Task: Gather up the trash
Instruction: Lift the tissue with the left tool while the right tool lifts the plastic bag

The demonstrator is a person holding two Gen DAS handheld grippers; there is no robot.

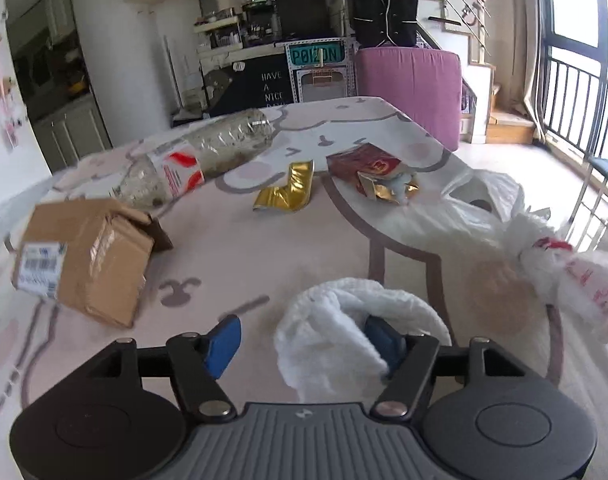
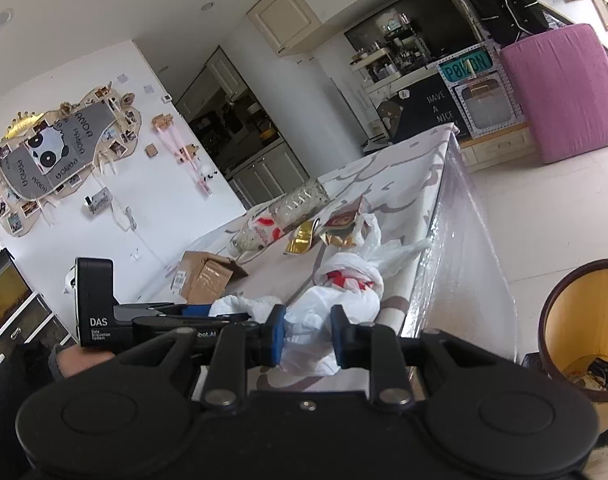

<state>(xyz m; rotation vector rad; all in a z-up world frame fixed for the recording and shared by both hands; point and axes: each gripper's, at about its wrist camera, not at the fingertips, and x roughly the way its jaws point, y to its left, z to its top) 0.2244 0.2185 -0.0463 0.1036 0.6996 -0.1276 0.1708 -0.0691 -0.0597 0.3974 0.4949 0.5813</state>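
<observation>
A crumpled white tissue (image 1: 336, 332) lies on the table between the blue pads of my left gripper (image 1: 301, 340). It drapes over the right finger, the left pad stands clear of it, and the jaws are open. My right gripper (image 2: 308, 336) is shut on a white plastic bag (image 2: 336, 300) with red print, at the table's near right edge. That bag (image 1: 564, 276) shows bunched up at the right of the left wrist view. Farther back lie a cardboard box (image 1: 83, 260), a clear plastic bottle (image 1: 207, 156), a gold wrapper (image 1: 287, 192) and a red packet (image 1: 368, 166).
A bin (image 2: 560, 300) with a yellow inside and dark rim stands on the floor to the right of the table (image 2: 444, 208), some trash in its bottom. A second loose white bag (image 1: 480, 200) lies by the table's right edge. A pink upholstered seat (image 1: 412, 88) stands beyond the table.
</observation>
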